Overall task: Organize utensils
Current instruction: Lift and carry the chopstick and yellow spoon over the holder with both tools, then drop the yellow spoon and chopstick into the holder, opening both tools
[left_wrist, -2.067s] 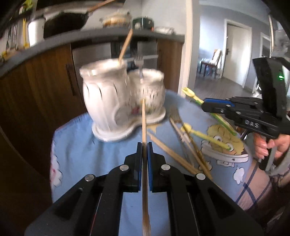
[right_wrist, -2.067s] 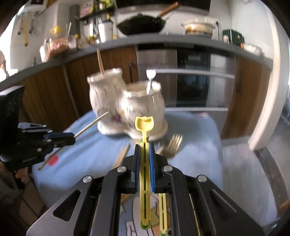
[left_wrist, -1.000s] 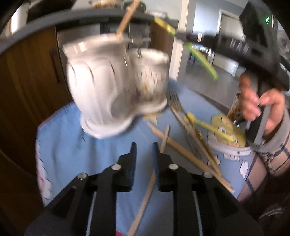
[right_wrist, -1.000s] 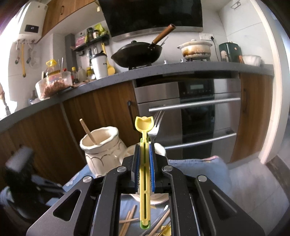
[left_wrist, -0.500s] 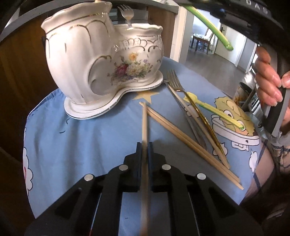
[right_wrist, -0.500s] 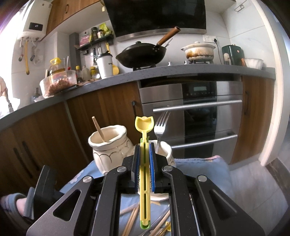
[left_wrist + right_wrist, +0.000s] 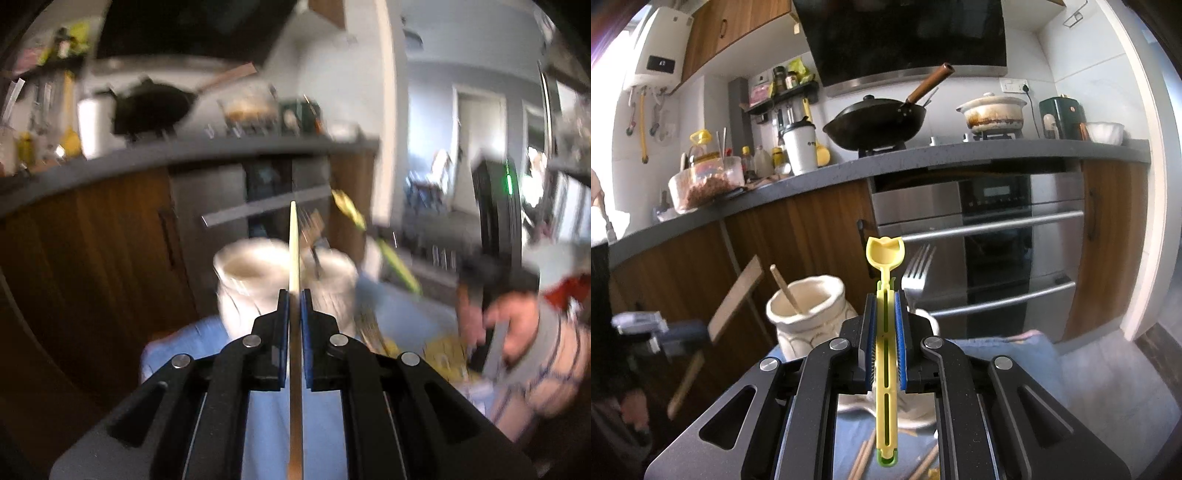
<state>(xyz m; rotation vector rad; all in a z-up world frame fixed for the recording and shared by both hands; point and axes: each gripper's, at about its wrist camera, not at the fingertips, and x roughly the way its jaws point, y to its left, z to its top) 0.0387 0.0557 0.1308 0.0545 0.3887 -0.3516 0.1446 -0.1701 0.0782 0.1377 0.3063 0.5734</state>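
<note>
My left tongs (image 7: 294,295) pinch a chopstick (image 7: 293,243) at frame center, my right tongs (image 7: 885,310) pinch a yellow spoon (image 7: 885,254), both near the white holder (image 7: 807,314), while more chopsticks (image 7: 864,459) lie on the surface below.

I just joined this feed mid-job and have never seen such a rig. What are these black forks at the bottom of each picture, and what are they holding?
No robot: a person carries a two-finger gripper in each hand, each with a camera looking along its fingers. In the left view, the left gripper is shut on a wooden chopstick. In the right view, the right gripper is shut on a yellow plastic utensil. Ahead stands a white ceramic holder on a blue cloth, with a fork in one cup. More chopsticks lie below.
</note>
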